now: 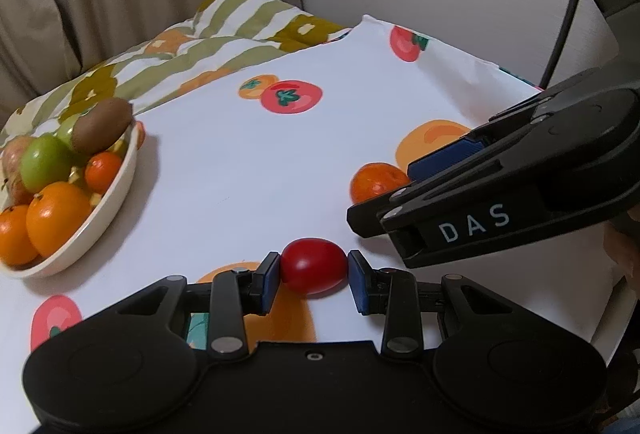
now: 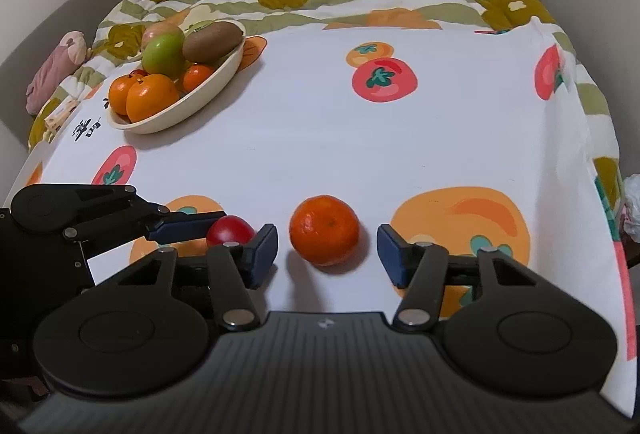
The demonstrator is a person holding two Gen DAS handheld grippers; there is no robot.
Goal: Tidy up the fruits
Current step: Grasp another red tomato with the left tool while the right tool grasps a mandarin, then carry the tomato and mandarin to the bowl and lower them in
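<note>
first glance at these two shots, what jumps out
The left claw is shut on a small red tomato at the near edge of the fruit-print cloth. Beside it, the right claw brackets a loose mandarin, with gaps at both pads. Far left, a cream bowl holds oranges, green apples and a kiwi.

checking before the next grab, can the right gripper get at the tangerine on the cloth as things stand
Probably yes: the tangerine sits alone between the right gripper's open fingers, nothing blocking. The left gripper holds the tomato just beside it.
</note>
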